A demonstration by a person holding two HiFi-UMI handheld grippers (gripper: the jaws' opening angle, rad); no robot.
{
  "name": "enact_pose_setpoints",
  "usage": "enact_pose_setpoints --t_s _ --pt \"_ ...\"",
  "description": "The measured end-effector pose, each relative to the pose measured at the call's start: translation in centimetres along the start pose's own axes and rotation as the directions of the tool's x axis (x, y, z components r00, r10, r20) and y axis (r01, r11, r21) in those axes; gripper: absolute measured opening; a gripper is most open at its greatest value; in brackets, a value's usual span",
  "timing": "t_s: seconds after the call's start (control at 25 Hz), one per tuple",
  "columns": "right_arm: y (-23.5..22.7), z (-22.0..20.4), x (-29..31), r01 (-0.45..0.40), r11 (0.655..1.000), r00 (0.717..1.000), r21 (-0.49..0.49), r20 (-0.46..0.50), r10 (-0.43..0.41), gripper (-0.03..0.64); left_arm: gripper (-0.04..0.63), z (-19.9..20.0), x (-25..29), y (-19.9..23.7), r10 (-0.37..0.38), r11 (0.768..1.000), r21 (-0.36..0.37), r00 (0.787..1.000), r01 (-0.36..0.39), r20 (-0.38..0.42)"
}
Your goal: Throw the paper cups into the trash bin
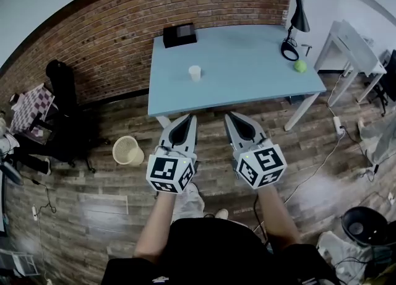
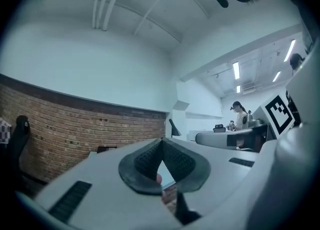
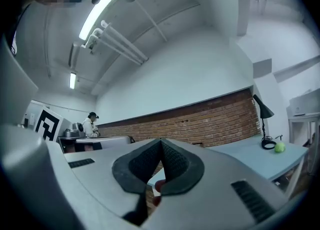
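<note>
The step in hand looks like the reach for the paper cup (image 1: pixel 195 73), and neither gripper is ready for it. The left gripper (image 1: pixel 190 119) has its jaws pressed together on nothing, and so does the right gripper (image 1: pixel 228 117). Both are held level, just short of the near edge of the table (image 1: pixel 247 67). To do it well, pick one gripper (the left lines up better with the cup) and spread its jaws wide before it arrives. Come in level at the cup's mid-height and close gently, since thin paper will probably crumple or tip under a hard squeeze.

From the left: the trash bin (image 1: pixel 127 151), a pale basket, stands on the floor to the left of the left gripper, clear of the table. The cup stands upright and alone on the table's left half, ahead of both grippers and well apart from them, almost straight beyond the left one. I see only one cup, though the table's far right, with a lamp (image 1: pixel 298 15) and a green ball (image 1: pixel 300 66), is small in view.
</note>
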State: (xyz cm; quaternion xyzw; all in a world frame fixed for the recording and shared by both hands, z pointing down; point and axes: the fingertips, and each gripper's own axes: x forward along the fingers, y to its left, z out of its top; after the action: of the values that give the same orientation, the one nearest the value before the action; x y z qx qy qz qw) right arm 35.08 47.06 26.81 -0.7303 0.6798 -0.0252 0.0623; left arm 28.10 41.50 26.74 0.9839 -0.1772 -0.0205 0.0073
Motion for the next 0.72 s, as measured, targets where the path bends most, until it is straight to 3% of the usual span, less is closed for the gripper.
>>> enact_pose_setpoints --t_s 0.72 --pt "-1.6 -0.9 8.0 0.023 1.0 0.999 -0.007 -0.029 -0.024 -0.005 0.003 -0.8 5.1 7.1 -0.027 0.999 -0.043 1.0 0.026 -0.006"
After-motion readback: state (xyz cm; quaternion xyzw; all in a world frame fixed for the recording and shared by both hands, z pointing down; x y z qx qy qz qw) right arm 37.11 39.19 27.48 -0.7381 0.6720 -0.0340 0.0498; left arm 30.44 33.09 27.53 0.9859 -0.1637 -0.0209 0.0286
